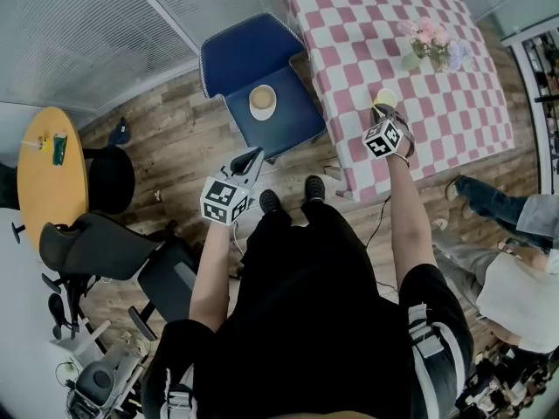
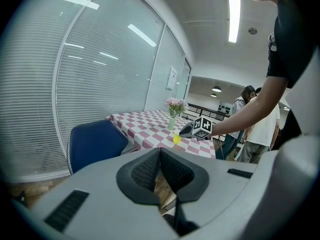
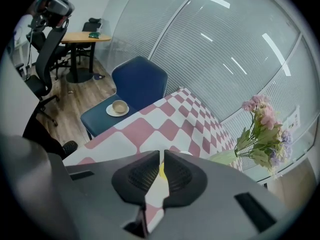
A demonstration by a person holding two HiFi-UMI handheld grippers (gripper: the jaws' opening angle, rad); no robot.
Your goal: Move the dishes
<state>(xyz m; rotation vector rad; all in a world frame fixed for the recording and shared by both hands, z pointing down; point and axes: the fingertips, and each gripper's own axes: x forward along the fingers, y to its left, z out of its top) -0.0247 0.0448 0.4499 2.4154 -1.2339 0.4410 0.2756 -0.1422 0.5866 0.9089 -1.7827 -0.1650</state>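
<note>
As the person stood by the checked desk (image 1: 349,42), the right claw (image 3: 161,155) pinched the yellow cup (image 1: 383,98) near the desk's edge, centre-right of the head view; lifting it clear looked the likely next move. The left claw (image 2: 160,151) hung closed, empty. The right gripper view showed only a yellow sliver; the head view showed the whole cup.

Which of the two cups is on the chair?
The round beige cup on its white saucer, on the blue chair seat; the small yellow cup is at the pink-and-white checked table.
</note>
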